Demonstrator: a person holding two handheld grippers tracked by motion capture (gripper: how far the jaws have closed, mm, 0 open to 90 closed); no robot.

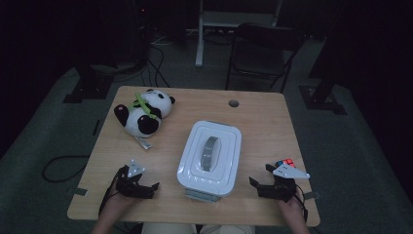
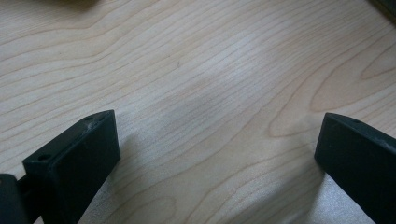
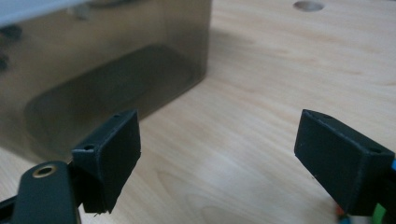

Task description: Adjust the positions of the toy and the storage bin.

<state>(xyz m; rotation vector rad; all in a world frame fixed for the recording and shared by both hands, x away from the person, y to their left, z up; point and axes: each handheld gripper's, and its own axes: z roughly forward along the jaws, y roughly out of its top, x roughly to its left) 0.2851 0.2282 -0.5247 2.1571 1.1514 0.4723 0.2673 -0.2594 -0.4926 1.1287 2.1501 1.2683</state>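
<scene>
From the high view, the white-lidded storage box (image 1: 209, 158) sits mid-table between the left gripper (image 1: 146, 187) and right gripper (image 1: 260, 187); a puzzle cube (image 1: 286, 164), probably, lies beside the right one. The left gripper view shows its jaws spread wide over bare table (image 2: 196, 74), holding nothing. In the right gripper view the jaws gape empty, near the box's translucent wall (image 3: 107, 65).

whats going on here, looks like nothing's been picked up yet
A person sits at a wooden table with a gripper in each hand. The left gripper and right gripper both rest open on the tabletop, either side of a white lidded storage box, holding nothing. A plush panda lies at the far left, and a colourful cube sits beside the right gripper.
</scene>
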